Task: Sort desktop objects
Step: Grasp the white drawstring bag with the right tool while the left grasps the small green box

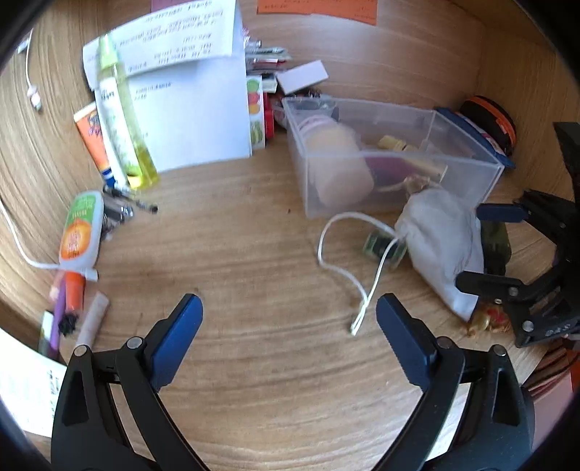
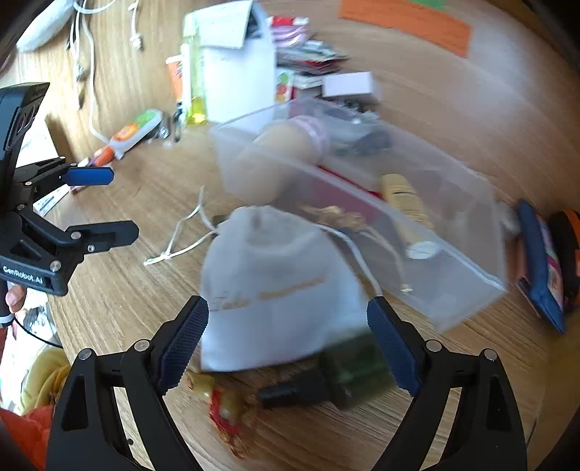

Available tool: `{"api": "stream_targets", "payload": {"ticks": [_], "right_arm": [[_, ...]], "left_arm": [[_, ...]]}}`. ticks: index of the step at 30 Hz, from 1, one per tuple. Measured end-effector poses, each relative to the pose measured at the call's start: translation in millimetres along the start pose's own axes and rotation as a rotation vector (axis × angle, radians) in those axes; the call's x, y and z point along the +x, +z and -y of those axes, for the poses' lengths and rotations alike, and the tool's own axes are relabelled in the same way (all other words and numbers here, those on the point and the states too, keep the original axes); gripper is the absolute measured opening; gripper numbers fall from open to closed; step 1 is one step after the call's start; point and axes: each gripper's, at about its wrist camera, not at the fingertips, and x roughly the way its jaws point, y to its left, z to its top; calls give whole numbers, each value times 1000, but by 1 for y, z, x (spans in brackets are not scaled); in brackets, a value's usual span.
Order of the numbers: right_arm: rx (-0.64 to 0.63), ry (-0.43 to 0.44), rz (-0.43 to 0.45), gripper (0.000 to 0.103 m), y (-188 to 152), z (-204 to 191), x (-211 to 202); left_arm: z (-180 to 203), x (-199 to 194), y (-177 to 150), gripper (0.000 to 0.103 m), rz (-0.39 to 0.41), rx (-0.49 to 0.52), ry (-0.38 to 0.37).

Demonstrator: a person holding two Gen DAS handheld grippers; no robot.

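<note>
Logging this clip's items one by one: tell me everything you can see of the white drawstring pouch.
The white drawstring pouch looks like soft cloth, bulging as if filled, with faint gold lettering too blurred to read. Its gathered neck points toward the clear plastic bin, and its cord trails in a loop over the wooden desk. It lies on the desk beside the bin, partly over a dark green bottle. The open right gripper straddles it; contact is unclear.

A light wooden desk [image 1: 261,261] with curved grain fills both views. Daylight falls across it, brighter toward the far edge. An orange paper sheet [image 2: 409,21] lies flat at the desk's far side.
</note>
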Motion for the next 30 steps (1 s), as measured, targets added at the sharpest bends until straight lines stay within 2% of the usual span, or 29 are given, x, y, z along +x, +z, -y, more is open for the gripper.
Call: {"api": "stream_targets", "payload": {"ticks": [3,6,10,11,12,15,21,30], "right_arm": [[-39,3,-29,89,3,-7,13],[-67,-37,-60,90,6,-11,26],[-13,-23,-88,90,7,0,39],[9,-2,-91,88,7,4,40],[38,5,-89,79,7,10,41],[69,3,-71,62,6,19,37],[124,24,-29,47,2,27,30],[215,98,85,44,4,38,-1]], "left_arm": [[-3,1,-4,98,-10,-12,-12],[-4,3,-5,98,-19,-17,-23],[-1,5,-7,98,-28,-1,-23],[0,6,-7,98,-31,4,-24],[0,7,-8,98,-33,8,-25],[1,10,-8,98,-40,12,-34],[8,17,-7,98,-55,30,-47],[20,29,3,98,-69,43,-60]]}}
